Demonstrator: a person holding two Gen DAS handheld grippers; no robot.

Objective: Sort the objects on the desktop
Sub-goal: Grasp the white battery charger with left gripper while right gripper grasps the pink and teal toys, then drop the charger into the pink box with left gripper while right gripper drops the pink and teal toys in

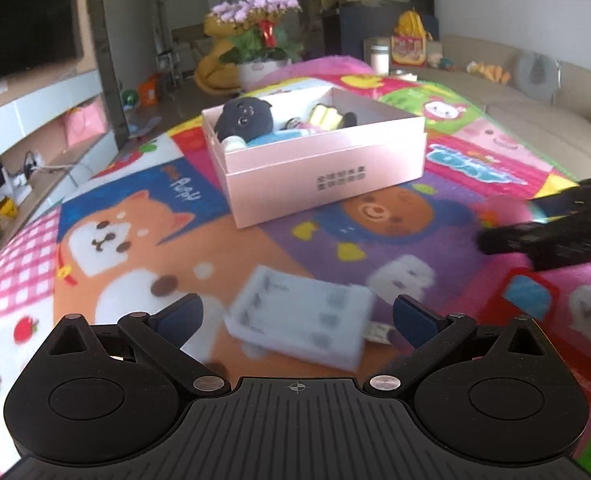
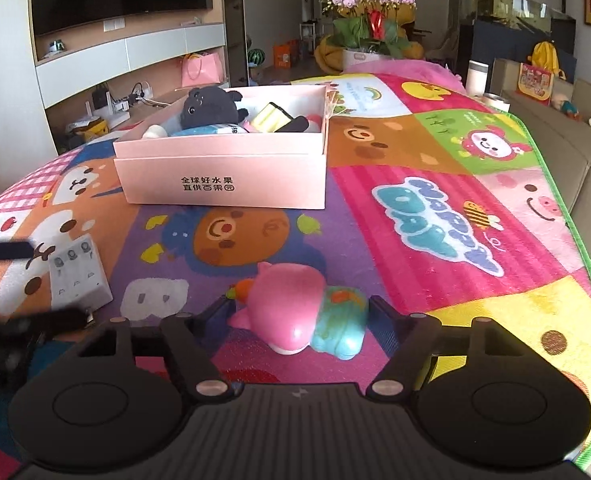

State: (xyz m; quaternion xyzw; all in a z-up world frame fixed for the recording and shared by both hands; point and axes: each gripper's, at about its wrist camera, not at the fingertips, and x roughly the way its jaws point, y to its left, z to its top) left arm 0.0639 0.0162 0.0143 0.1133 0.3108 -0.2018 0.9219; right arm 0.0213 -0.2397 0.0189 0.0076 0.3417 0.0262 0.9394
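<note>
Lying straight ahead of the right gripper [image 2: 300, 312], between its fingers: pink toy [image 2: 295, 308], long axis running across the gap, near the front edge of the play mat [image 2: 495, 320]. Half open, pads close beside the toy's flanks, contact unclear, not lifted. Sitting between the left gripper [image 1: 297, 314] fingers, wide open and not touching: white power strip [image 1: 299, 320], blurred. Waiting farther toward the mat's middle: pink box [image 2: 223, 184].

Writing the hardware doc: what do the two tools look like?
Both match: a matte black ribbed body with a small crosshair mark, two round black housings, black linkage arms with silver pivot pins, and dark blue pads. Left tool, right tool. No cables or sleeves show.
</note>
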